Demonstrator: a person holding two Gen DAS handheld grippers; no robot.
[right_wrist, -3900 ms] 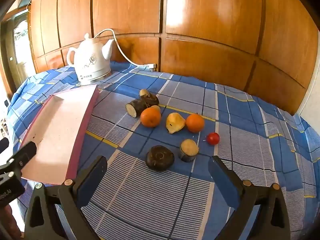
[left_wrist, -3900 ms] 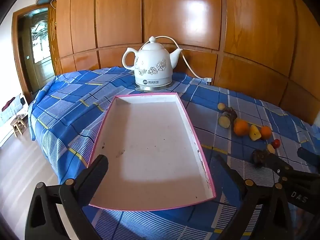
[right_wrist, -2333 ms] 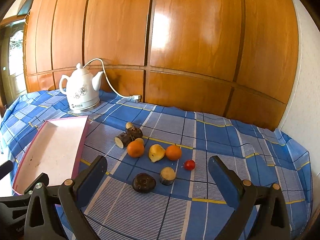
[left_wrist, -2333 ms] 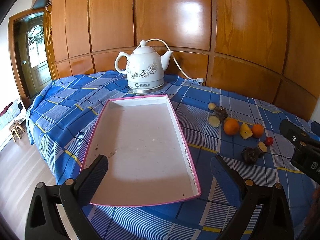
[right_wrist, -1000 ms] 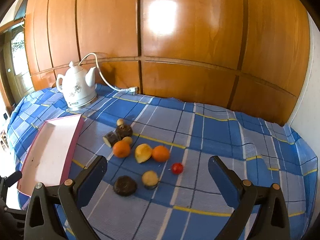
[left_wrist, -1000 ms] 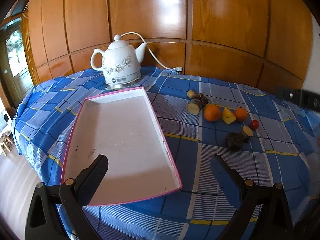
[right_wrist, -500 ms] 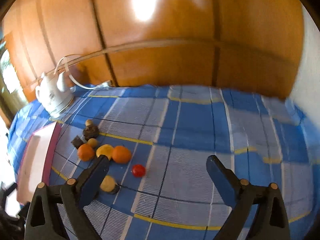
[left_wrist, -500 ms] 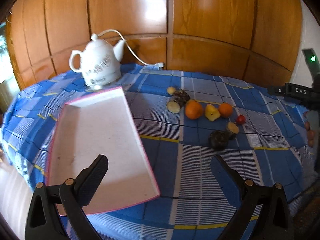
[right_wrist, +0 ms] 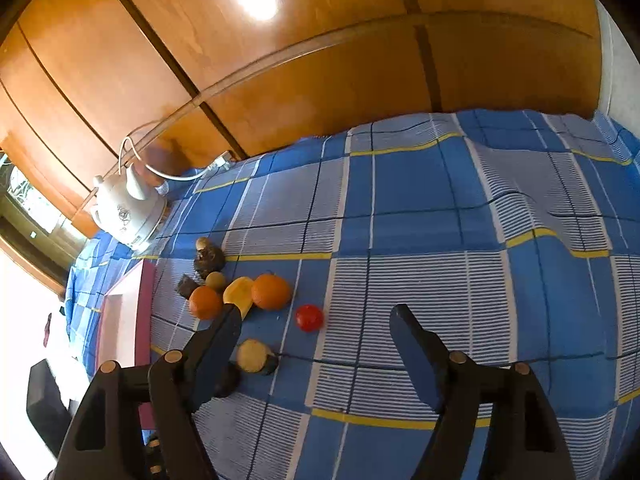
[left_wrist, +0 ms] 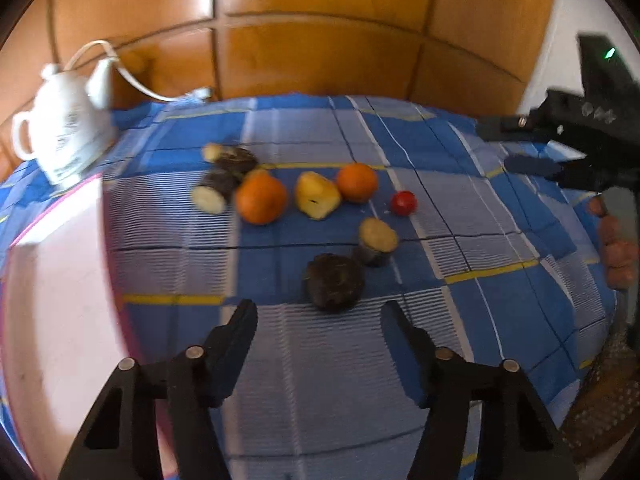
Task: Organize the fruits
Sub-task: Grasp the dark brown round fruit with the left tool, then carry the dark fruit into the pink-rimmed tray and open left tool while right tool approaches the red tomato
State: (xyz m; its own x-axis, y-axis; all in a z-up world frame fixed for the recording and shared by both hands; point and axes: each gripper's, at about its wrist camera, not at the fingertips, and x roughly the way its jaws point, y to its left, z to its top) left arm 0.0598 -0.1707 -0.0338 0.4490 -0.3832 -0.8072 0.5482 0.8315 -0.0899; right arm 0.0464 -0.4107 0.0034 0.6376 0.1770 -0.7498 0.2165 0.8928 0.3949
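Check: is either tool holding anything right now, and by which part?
Nothing held. Left tool and right tool are both open above the blue checked tablecloth.

fruits (left_wrist: 312, 200) lie clustered on the bench (left_wrist: 460, 280), right of the tray (left_wrist: 52, 280); kettle (left_wrist: 68, 136) behind the tray.

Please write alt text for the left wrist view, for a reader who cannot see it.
The open left gripper points at a dark round fruit on a blue checked tablecloth, with two oranges, a yellow piece and a small red fruit beyond. A pink-rimmed tray lies left, a white kettle behind it; the right gripper enters from the right.
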